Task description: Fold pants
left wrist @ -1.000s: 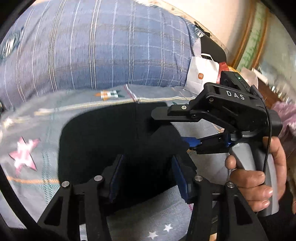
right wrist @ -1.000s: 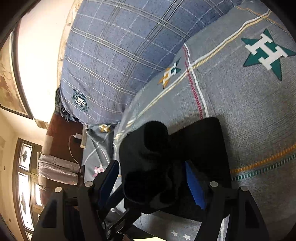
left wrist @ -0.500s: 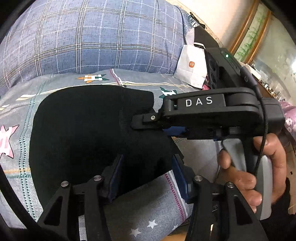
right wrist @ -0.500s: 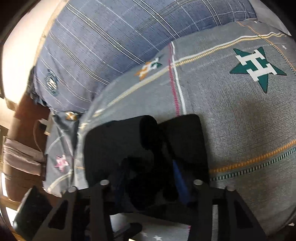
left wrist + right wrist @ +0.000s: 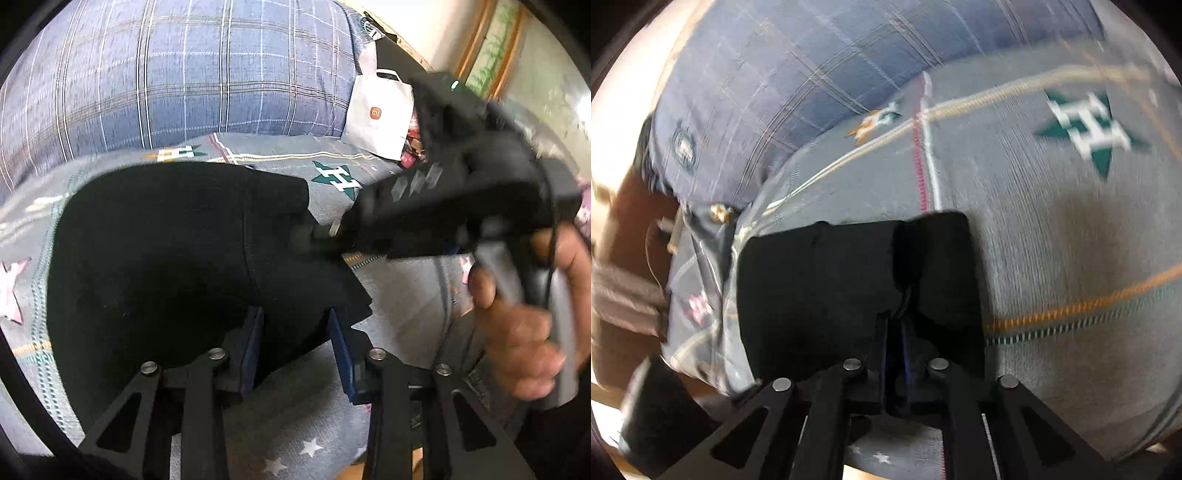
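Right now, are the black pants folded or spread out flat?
Folded. The black pants lie as a compact block on the grey bedspread, with one layer overlapping another along a visible edge.

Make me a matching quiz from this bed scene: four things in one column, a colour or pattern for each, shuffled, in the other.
Things:
1. pants
2. paper bag
3. quilt
4. bedsheet

Descriptions:
A. grey with star prints
B. black
C. blue plaid
D. white with a small orange logo

Pairs: 1-B, 2-D, 3-C, 4-A
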